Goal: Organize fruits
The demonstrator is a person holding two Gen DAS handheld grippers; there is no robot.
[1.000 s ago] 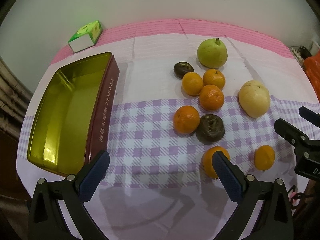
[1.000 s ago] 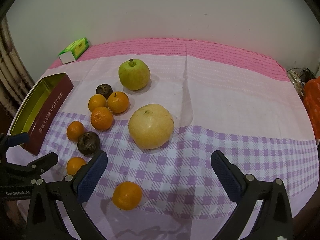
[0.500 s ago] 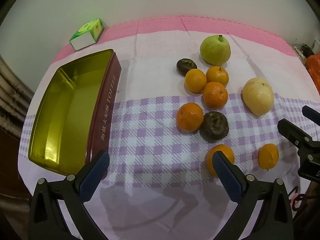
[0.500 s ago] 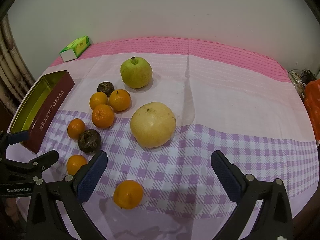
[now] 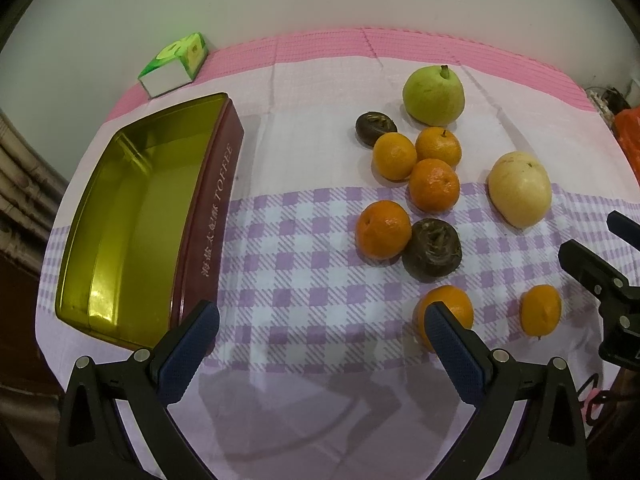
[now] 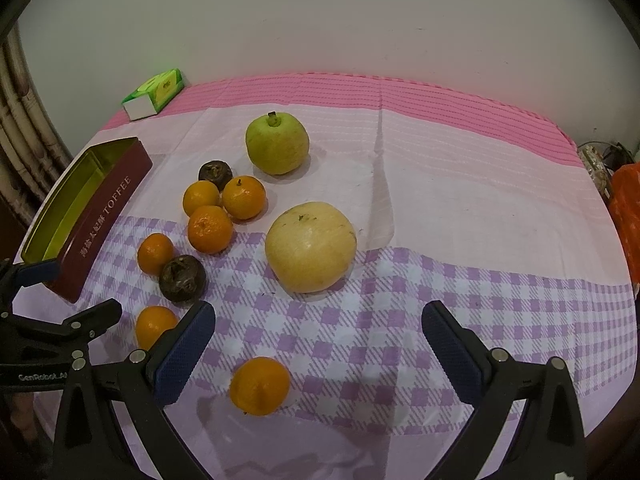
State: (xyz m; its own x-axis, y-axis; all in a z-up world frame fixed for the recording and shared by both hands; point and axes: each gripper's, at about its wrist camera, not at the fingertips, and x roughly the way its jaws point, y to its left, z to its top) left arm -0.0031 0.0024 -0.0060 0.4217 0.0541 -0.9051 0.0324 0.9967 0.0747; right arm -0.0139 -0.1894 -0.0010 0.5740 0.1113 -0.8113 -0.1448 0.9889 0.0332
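Both grippers have pulled back slightly | left gripper [image 5: 320,344] and right gripper [image 6: 316,340] jaws wide, empty | tin [image 5: 120,216] open, waiting for the fruit

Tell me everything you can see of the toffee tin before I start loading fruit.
The tin is a long, rounded-corner box, lid off, standing upright on the tablecloth at the table's left side. Its outer wall is dark red with pale lettering reading TOFFEE after some Chinese characters; the inside is shiny gold metal and holds nothing. Its near end lies close to the left gripper; whether a finger touches it cannot be told. No fruit touches it; the nearest orange lies apart, to its right.
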